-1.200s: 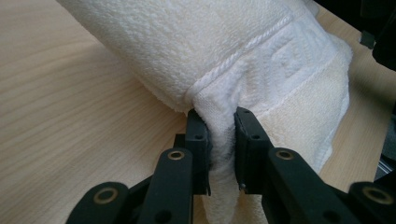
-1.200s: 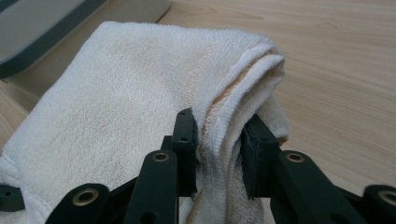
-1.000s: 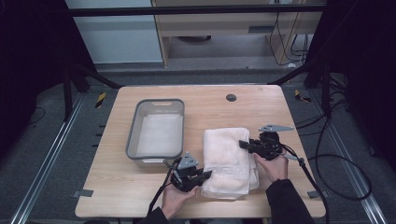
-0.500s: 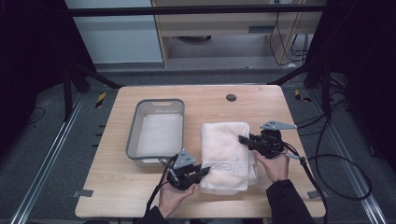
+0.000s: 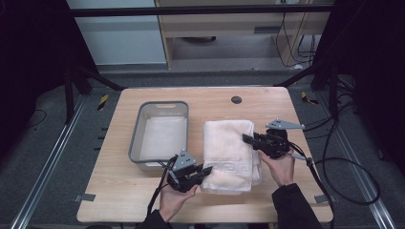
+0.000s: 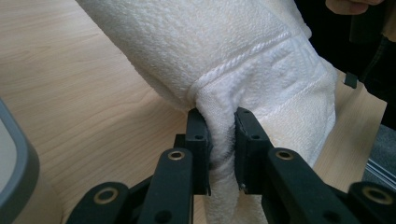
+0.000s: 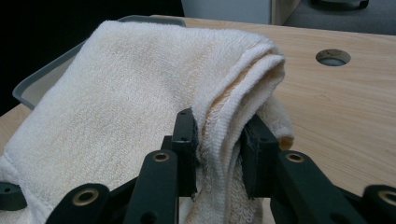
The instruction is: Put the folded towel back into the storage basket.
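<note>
Folded towel (image 5: 229,155) on counter (image 5: 119,200) beside grey bin (image 5: 160,136); left gripper (image 5: 203,171) and right gripper (image 5: 248,139) both pinch its edges in closed fingers, likely to lift it binward.

Towel (image 5: 228,151): cream white, key-shape band woven near one end. Bin (image 5: 160,137): grey. Table (image 5: 210,102): light wood, fine grain lines. Grippers: black jaws, grey plates on top. Sleeve (image 5: 296,210): black.
</note>
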`<state>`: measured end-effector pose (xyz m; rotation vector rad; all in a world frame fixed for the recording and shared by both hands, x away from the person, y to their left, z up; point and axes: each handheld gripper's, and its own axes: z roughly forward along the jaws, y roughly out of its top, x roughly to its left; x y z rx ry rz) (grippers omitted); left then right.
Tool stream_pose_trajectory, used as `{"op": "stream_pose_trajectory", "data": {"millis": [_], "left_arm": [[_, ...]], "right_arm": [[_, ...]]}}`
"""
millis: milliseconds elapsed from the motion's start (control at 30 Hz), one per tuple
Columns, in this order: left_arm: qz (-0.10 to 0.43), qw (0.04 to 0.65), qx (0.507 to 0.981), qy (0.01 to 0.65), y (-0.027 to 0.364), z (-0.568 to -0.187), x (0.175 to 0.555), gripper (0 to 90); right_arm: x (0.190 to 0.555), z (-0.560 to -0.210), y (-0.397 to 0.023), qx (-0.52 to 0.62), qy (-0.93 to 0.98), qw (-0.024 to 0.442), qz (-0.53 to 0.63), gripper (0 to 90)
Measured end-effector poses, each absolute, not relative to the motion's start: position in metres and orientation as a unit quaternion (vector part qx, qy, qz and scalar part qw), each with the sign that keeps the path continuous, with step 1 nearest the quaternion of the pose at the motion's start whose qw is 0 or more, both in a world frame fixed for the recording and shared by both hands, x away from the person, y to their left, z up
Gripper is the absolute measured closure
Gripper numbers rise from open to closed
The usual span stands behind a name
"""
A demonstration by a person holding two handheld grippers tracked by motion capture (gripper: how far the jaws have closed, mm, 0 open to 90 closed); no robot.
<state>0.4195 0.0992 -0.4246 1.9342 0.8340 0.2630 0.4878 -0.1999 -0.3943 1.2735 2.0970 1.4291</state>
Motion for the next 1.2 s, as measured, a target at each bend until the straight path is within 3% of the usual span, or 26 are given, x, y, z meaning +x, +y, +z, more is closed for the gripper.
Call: {"op": "stream_pose_trajectory", "data": {"millis": [1200], "left_arm": [[0.159,0.544,0.747,0.349,0.134,-0.376,0.428,77.6]], "right_arm": [[0.504,-0.346,-0.171,0.423,0.7,0.169,0.55,70.5]]}}
